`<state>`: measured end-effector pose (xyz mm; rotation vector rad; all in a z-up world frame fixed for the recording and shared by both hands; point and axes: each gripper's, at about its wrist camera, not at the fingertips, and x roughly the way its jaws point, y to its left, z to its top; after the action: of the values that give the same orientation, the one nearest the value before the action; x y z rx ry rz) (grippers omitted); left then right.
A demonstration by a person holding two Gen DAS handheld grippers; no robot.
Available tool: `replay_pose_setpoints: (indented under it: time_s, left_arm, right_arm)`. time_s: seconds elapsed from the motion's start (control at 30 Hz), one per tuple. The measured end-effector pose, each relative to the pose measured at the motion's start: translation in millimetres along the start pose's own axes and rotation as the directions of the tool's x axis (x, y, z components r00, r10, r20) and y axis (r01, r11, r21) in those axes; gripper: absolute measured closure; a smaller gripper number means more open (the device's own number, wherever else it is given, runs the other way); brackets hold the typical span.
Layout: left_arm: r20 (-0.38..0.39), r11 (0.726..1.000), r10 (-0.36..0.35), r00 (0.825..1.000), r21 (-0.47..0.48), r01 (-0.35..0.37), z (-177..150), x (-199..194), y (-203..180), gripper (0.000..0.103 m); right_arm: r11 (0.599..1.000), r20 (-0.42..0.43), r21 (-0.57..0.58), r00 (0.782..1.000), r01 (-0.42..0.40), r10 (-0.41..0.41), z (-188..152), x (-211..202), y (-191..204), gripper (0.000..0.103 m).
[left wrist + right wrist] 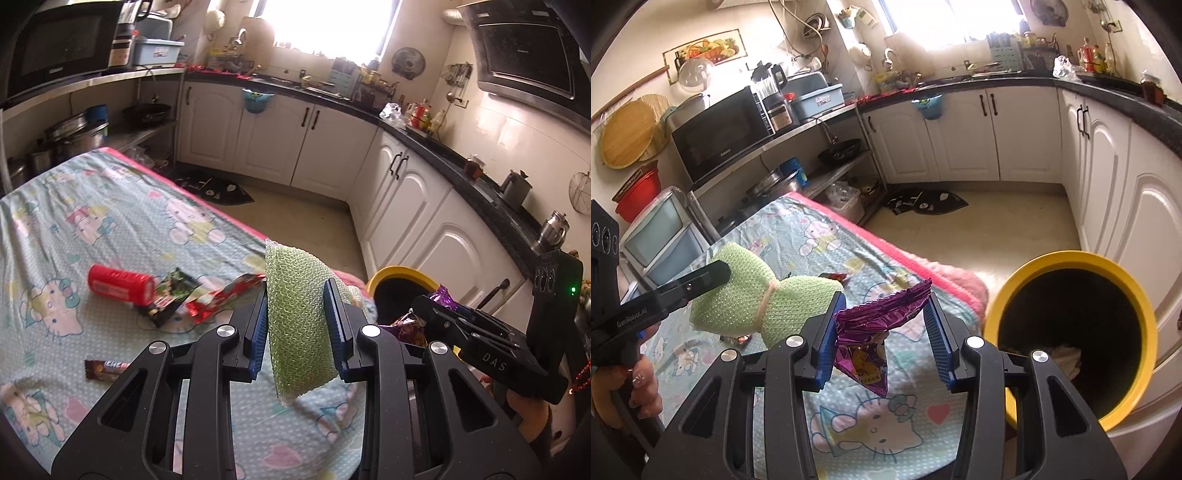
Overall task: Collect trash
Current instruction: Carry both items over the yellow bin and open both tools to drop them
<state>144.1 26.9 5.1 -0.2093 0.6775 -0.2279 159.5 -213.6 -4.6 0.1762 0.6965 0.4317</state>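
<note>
Table: the cloth-covered table [110,229] carries the trash I have not picked up yet; both my grippers hang over its near corner.
Bin: the yellow-rimmed bin [1071,332] stands on the floor just off that corner, mouth open, some trash already at the bottom.
Left gripper: my left gripper [298,325] is clamped on the green foam net [295,317], which stands up between the pads and droops below them.
Right gripper: my right gripper [882,332] pinches the purple wrapper [875,332] by its crumpled edges (the pads stand fairly wide, so the hold looks light).
Leftover trash: a red can [120,286] on its side, a dark wrapper [168,299] touching it, a red wrapper [221,295] just beside that, and a chocolate bar [107,369] nearer me.
Risk, wrapper: I judge the foil could slip out on the way over and land on the cloth or the floor, since only its edges are caught.
Risk, net: the soft net may snag on the ribbed pads at release and hang there.
Risk, crowding: both grippers sit near each other; reaching the bin together could knock them.
</note>
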Motion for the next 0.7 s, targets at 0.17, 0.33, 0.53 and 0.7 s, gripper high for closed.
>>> replay_pose_setpoints:
  time_s: [0.17, 0.33, 0.53, 0.7]
  left_arm:
    - [0.008, 0.999, -0.025, 1.0, 0.026, 0.025, 6, 4, -18, 0.081]
    - [0.014, 0.998, -0.049, 0.999, 0.048, 0.048, 13, 7, -32, 0.081]
    - [0.029, 0.994, -0.073, 0.997, 0.081, 0.071, 23, 11, -53, 0.081]
    - [0.039, 0.989, -0.097, 0.995, 0.115, 0.092, 30, 17, -75, 0.081]
  right_arm:
    - [1.0, 0.026, 0.003, 0.999, 0.029, -0.029, 3, -15, -10, 0.061]
    - [0.998, 0.049, 0.019, 0.997, 0.053, -0.054, 7, -27, -22, 0.061]
    - [0.996, 0.088, 0.041, 0.992, 0.085, -0.088, 11, -44, -35, 0.061]
    - [0.991, 0.123, 0.057, 0.984, 0.123, -0.129, 15, -56, -45, 0.061]
